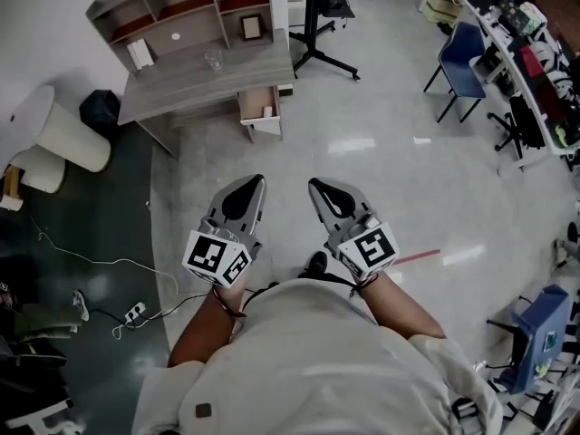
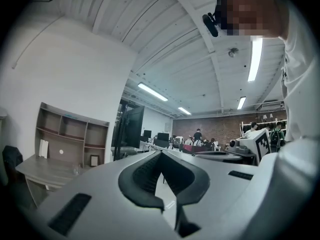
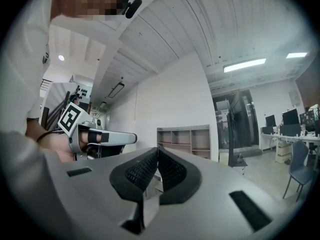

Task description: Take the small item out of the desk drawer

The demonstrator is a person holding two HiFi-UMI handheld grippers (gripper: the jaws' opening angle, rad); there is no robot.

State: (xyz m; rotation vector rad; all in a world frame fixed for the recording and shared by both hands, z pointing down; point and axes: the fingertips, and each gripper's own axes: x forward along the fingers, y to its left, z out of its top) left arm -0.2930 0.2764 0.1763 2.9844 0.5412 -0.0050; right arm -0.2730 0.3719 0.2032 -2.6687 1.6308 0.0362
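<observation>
The left gripper (image 1: 258,180) and the right gripper (image 1: 313,184) have their jaws pressed together, empty, far from the desk (image 1: 195,82).

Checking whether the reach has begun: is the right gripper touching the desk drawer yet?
Apart. The head view shows a stretch of floor between the right gripper and the desk drawer.

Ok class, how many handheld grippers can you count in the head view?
2. The left gripper is at lower centre-left and the right gripper is beside it at centre-right. Both point toward the desk. None seem hidden.
</observation>
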